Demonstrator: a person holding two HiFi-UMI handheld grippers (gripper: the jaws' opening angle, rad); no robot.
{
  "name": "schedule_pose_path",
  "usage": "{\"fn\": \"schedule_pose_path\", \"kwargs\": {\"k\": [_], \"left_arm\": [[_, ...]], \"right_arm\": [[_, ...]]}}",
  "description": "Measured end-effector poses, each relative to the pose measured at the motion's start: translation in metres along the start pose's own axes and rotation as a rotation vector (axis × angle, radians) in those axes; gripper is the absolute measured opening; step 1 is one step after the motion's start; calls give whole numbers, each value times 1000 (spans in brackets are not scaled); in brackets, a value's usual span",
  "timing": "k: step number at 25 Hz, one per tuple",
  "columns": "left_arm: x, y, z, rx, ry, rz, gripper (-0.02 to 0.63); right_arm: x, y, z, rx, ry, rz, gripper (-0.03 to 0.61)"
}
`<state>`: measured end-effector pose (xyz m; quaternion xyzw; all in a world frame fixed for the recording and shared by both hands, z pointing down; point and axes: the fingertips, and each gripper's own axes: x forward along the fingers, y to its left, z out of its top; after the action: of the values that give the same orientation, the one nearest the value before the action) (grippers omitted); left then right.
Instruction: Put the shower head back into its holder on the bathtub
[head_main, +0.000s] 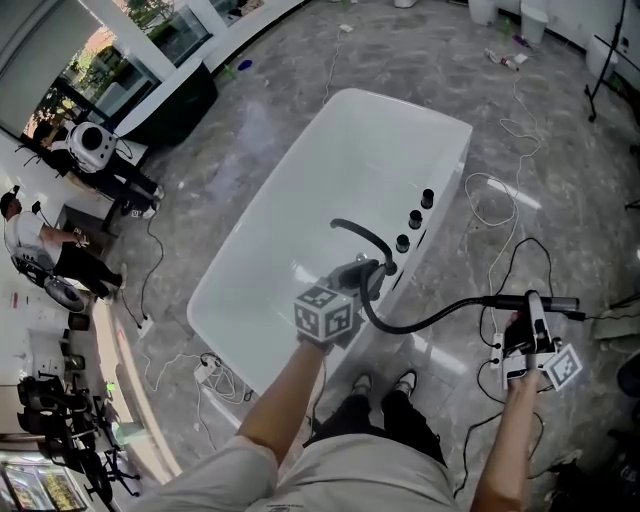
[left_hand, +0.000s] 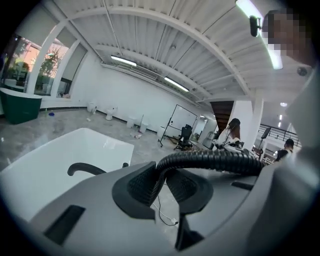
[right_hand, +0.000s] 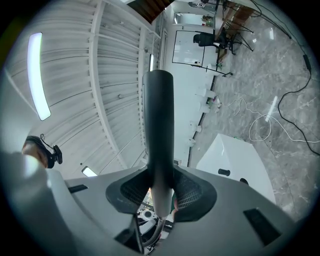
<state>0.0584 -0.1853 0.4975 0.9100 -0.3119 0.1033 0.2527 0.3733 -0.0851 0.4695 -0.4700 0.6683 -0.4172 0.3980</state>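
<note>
The black stick-shaped shower head (head_main: 540, 300) lies level to the right of the white bathtub (head_main: 300, 230), and my right gripper (head_main: 530, 318) is shut on its handle. In the right gripper view the handle (right_hand: 157, 115) stands between the pads (right_hand: 187, 192). Its black ribbed hose (head_main: 430, 318) sags leftward to the tub's near rim. There my left gripper (head_main: 358, 278) is shut on the hose, just in front of the curved black spout (head_main: 362, 237). The hose (left_hand: 210, 161) crosses the left jaws, which pinch it. Three black knobs (head_main: 415, 218) sit along the rim. I cannot make out the holder.
Loose white and black cables (head_main: 495, 200) and a power strip (head_main: 210, 372) lie on the grey marble floor around the tub. The person's shoes (head_main: 382, 384) stand at the tub's near corner. People and equipment (head_main: 60, 250) are at far left.
</note>
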Motion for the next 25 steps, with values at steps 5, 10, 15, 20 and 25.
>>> {"fn": "schedule_pose_path", "kwargs": {"k": [5,10,15,20,25], "left_arm": [[12,-39,12,16,-58,-138,60],[32,-17,-6,26,-17,-57,60],[24,23,-28,-56,-30,43,60],[19,58,-63,-17,32,126,60],[27,83,-97,48,120,141,60]], "right_arm": [[-1,0,13,1,-15,4,141],[-2,-2,19,-11,-18,13,141],[6,-5,11,-7,16,15,141],[20,-5,-16,-18,55,5,141],[36,-2,-29,-27,47,-11,141]]}}
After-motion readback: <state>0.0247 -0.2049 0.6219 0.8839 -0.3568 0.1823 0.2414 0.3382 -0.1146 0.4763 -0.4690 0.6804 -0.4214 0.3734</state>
